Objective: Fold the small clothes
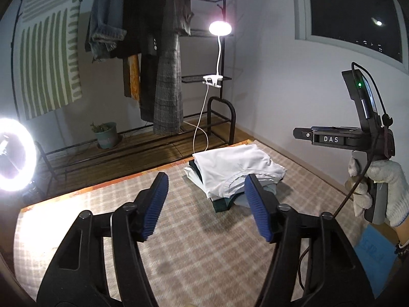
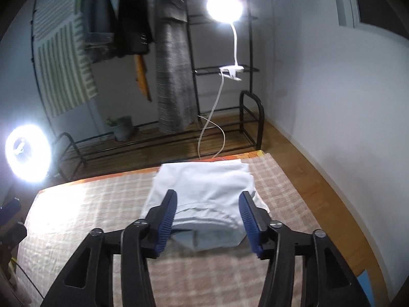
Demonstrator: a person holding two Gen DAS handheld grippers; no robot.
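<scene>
Left claw [image 1: 207, 207] and right claw [image 2: 208, 220]: both wide, empty. Folded stack [image 1: 237, 176] at twelve o'clock: soft, light, limp. Best pinched at the edges.

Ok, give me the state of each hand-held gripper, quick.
Left hand-held gripper: open, holding nothing.
Right hand-held gripper: open, holding nothing, above the pile of folded clothes.
</scene>
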